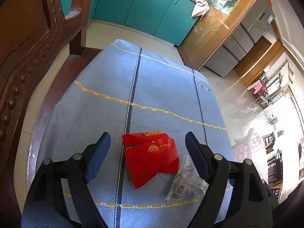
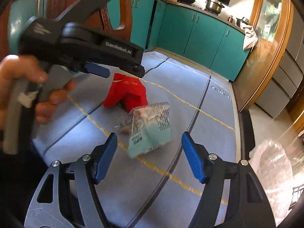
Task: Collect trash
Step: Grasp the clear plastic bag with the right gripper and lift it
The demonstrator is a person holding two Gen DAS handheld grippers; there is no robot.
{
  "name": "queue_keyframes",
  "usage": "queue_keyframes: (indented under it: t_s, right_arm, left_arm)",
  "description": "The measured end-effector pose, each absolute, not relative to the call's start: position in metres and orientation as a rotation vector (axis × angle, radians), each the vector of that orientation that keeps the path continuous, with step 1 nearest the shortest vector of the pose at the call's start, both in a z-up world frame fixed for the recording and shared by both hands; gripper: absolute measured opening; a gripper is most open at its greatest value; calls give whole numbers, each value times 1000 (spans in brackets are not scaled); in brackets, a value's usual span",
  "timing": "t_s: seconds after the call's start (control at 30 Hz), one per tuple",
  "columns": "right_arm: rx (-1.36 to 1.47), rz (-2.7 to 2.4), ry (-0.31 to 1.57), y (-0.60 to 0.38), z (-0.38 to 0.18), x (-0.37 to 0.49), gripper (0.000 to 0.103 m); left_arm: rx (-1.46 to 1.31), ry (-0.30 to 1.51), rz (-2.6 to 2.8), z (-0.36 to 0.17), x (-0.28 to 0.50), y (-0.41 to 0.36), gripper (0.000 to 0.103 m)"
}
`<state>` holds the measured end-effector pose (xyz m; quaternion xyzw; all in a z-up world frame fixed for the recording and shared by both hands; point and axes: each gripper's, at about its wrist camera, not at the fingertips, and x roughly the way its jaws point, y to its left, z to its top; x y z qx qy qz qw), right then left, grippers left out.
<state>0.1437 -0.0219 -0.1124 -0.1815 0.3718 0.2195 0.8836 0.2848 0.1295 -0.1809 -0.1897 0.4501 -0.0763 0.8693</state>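
The red packet (image 1: pixel 152 157) lies crumpled on the blue cloth (image 1: pixel 161 87) that covers the table, and serves here as the landmark. In the left wrist view the left tool (image 1: pixel 148 144) hangs above the cloth with its jaws wide; the packet sits between the two blue pads (image 1: pixel 98 152), nearer the middle of the gap, touching neither. Just to the right of the packet, touching its lower right edge, lies a clear wrapper (image 1: pixel 185 182) with printed text, partly hidden under the right pad of that tool.

In the right wrist view the right tool (image 2: pixel 149 146) is also spread wide and holds nothing. The wrapper (image 2: pixel 150 127), clear with a teal part, lies just ahead of its fingertips, a little left of the middle of the gap, and looks blurred. The packet (image 2: pixel 127 93) lies beyond the wrapper, farther from this tool, touching or overlapping the wrapper's far edge. The left tool (image 2: pixel 106 70) shows from the side in this view, gripped by a hand (image 2: pixel 24 87), with its black body above the packet's left side and one blue pad pointing toward it.

Right of the packet, past the table's edge, a clear plastic bag (image 2: pixel 271 174) shows at the lower right of the right wrist view. Beyond the packet stand teal cabinets (image 2: pixel 199 36). A carved wooden chair (image 1: pixel 32 43) stands to the left of the packet, against the table's left edge.
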Motion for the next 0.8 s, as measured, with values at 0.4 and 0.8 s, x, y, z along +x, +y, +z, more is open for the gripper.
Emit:
queue_keyframes:
  t_s: [0.4, 0.8]
  right_arm:
    - [-285, 550, 855, -15, -120, 179, 47]
    - [27, 637, 1000, -51, -122, 193, 37]
  left_arm:
    - [-422, 949, -149, -183, 285, 136, 81]
    - [-421, 947, -154, -182, 284, 136, 82]
